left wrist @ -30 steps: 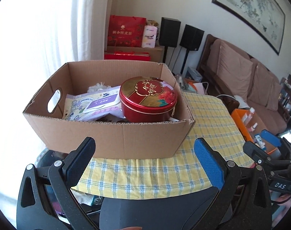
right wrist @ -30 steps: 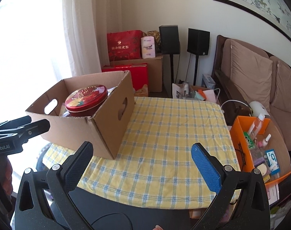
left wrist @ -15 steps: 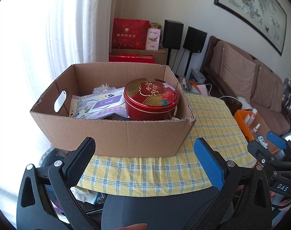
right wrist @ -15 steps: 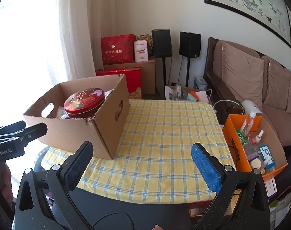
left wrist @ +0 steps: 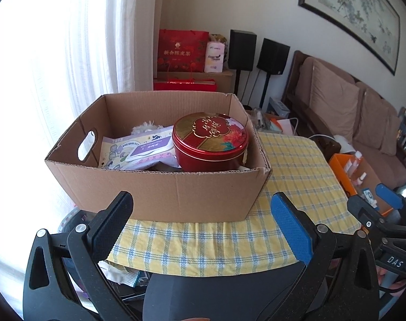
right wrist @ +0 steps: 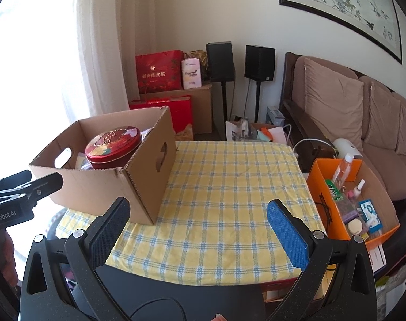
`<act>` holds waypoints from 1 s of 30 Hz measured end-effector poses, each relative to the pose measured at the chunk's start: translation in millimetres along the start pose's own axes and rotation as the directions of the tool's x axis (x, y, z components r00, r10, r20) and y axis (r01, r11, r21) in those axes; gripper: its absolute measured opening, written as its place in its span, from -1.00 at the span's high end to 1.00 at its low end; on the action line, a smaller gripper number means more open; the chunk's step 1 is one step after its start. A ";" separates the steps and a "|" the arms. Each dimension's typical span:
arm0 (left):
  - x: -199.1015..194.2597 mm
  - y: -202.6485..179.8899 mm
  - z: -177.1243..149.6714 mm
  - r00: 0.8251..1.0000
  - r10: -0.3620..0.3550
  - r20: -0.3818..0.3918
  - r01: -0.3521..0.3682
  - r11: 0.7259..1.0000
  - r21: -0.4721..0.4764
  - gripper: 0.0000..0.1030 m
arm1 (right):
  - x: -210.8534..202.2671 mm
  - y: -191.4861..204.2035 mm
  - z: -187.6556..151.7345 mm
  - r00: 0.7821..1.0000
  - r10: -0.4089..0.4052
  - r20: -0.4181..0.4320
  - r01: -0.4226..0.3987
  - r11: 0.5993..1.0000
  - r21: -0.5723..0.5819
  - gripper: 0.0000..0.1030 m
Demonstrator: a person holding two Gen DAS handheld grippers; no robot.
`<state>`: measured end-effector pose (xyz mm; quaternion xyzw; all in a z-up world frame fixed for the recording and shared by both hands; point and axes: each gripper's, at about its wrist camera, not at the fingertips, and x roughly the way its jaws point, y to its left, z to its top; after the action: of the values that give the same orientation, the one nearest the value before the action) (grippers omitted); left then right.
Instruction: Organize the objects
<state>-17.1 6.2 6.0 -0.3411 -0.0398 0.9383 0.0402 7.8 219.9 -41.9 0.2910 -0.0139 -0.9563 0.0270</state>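
A brown cardboard box [left wrist: 160, 192] [right wrist: 146, 176] stands on the left part of a table under a yellow checked cloth [right wrist: 229, 187] [left wrist: 296, 171]. Inside it lie a round red tin with gold trim [left wrist: 210, 141] [right wrist: 113, 145], a purple-and-white wipes packet [left wrist: 138, 151] and something white and fluffy [left wrist: 146, 127]. My left gripper [left wrist: 201, 230] hangs open just in front of the box, holding nothing. My right gripper [right wrist: 197, 232] is open and empty over the table's near edge, right of the box.
An orange box [right wrist: 350, 203] of bottles and small packets sits right of the table, by a brown sofa [right wrist: 363, 123]. Red gift bags [right wrist: 160, 72], a carton and two black speakers [right wrist: 259, 62] stand at the back wall. A bright curtained window [left wrist: 55, 67] fills the left.
Both grippers have drawn back and risen a little, so the box and table look smaller and farther off. Both stay open. The box's contents have not moved.
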 end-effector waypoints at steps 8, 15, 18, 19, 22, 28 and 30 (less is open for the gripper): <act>0.6 -11.1 -1.3 1.000 -0.003 -0.004 0.003 1.000 0.011 -1.00 | 0.3 -1.0 -1.0 1.000 -0.002 0.001 0.002 1.000 0.008 -0.99; 0.8 -11.9 -2.1 1.000 0.003 -0.003 -0.003 1.000 0.012 -1.00 | -1.0 -2.1 -0.6 1.000 -0.003 0.003 0.003 1.000 0.012 -0.99; 0.7 -11.7 -2.4 1.000 0.007 -0.001 -0.007 1.000 0.011 -1.00 | -0.8 -2.2 -0.5 1.000 -0.001 0.002 0.001 1.000 0.013 -0.99; 0.8 -11.6 -2.5 1.000 0.009 0.000 -0.009 1.000 0.011 -1.00 | -0.9 -2.2 -0.6 1.000 -0.002 0.001 0.001 1.000 0.013 -0.99; 0.8 -11.4 -3.2 1.000 0.011 0.001 -0.011 1.000 0.011 -1.00 | -1.4 -1.5 -0.8 1.000 -0.001 0.002 0.001 1.000 0.012 -0.99; -0.4 -12.4 -2.9 1.000 0.019 0.008 -0.019 1.000 0.015 -1.00 | -1.1 -0.9 -0.9 1.000 0.001 0.001 -0.001 1.000 0.013 -0.99; -0.9 -13.4 -2.3 1.000 0.016 0.009 -0.016 1.000 0.018 -1.00 | -1.1 -0.8 -0.9 1.000 0.001 0.002 -0.001 1.000 0.014 -0.99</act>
<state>-14.3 19.5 6.2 -0.3368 -0.0287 0.9405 0.0357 9.2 220.8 -42.1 0.2901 -0.0206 -0.9564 0.0255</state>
